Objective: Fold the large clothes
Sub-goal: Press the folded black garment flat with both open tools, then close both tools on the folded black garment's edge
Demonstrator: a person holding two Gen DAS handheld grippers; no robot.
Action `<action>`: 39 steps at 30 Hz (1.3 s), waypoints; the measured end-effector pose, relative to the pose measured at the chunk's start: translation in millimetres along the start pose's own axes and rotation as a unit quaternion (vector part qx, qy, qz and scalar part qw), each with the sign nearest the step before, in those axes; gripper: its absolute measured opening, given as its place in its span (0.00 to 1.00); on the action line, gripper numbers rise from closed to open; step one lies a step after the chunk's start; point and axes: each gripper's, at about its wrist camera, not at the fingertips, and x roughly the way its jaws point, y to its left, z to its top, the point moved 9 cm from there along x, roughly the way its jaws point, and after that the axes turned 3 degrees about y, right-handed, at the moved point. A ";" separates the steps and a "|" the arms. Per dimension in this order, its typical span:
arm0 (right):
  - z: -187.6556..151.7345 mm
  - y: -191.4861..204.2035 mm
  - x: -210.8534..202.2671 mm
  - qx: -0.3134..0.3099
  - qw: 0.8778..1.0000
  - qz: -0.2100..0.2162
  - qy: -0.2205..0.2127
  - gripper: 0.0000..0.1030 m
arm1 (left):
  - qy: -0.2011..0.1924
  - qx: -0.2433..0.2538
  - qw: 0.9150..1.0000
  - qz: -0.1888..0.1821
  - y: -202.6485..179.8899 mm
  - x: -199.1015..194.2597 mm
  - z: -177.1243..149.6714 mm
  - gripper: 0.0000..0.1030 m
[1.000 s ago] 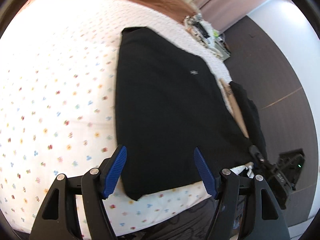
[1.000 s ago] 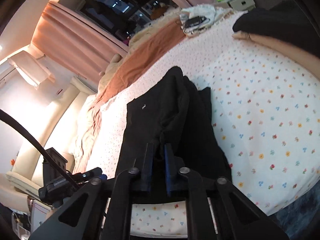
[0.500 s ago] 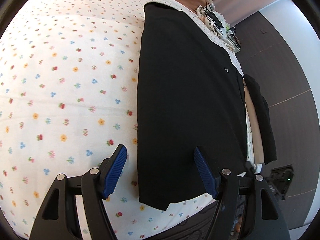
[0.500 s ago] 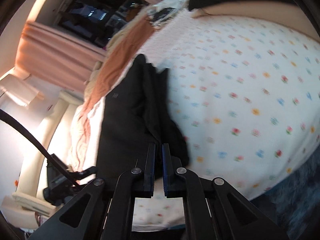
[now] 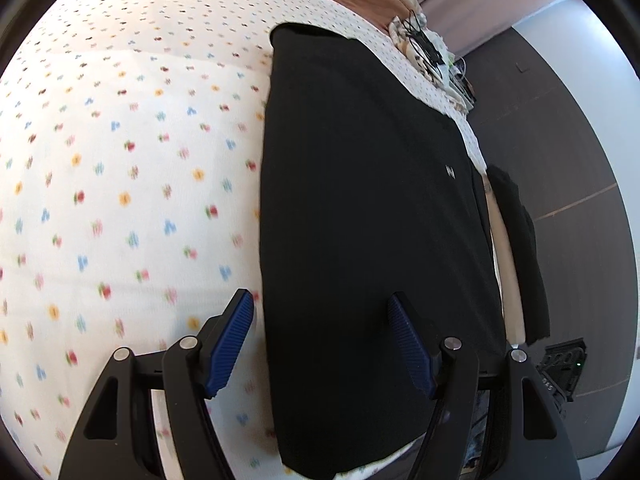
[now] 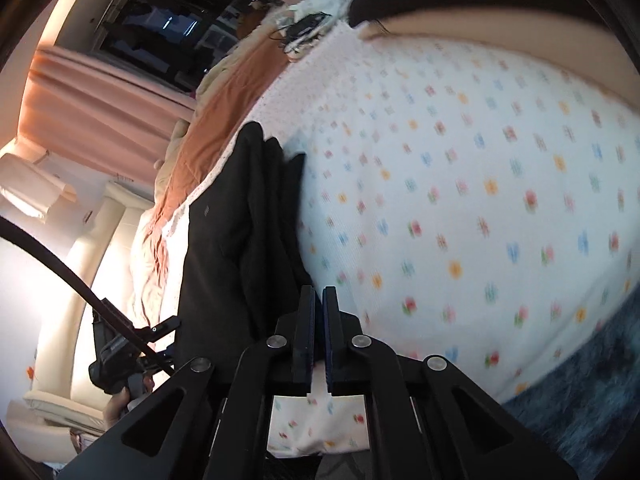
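Our right claw is just parting, nothing visibly between its pads, letting the black garment settle flat on the bed; our left claw hangs wide and empty, straddling its near edge

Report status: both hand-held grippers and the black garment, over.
Left hand-held gripper open, empty, above black garment. Right hand-held gripper opening, nothing visible between its jaws. Garment flat on floral sheet. Nothing in the way.

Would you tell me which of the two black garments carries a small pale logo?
The large black garment spread on the floral sheet between the open left gripper; the folded black one at the bed's edge shows none.
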 end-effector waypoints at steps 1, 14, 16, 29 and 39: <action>5.9 3.4 0.6 -0.007 1.000 -0.002 0.000 0.16 | -0.002 -0.001 1.000 0.000 1.7 0.8 4.7 0.68; 71.3 32.2 88.1 -0.015 0.994 0.059 0.093 0.84 | -0.014 0.005 1.000 -0.011 8.2 13.8 64.1 0.68; 75.9 36.0 107.1 -0.020 0.991 0.062 0.114 0.84 | -0.015 0.006 1.000 -0.018 6.9 16.5 71.8 0.68; 89.4 51.0 188.3 -0.009 0.971 0.118 0.209 0.84 | -0.014 0.104 0.994 0.039 -31.2 25.8 98.3 0.62; 114.0 61.0 232.9 -0.021 0.970 0.113 0.216 0.82 | -0.006 0.089 0.995 0.039 -36.0 36.8 110.1 0.62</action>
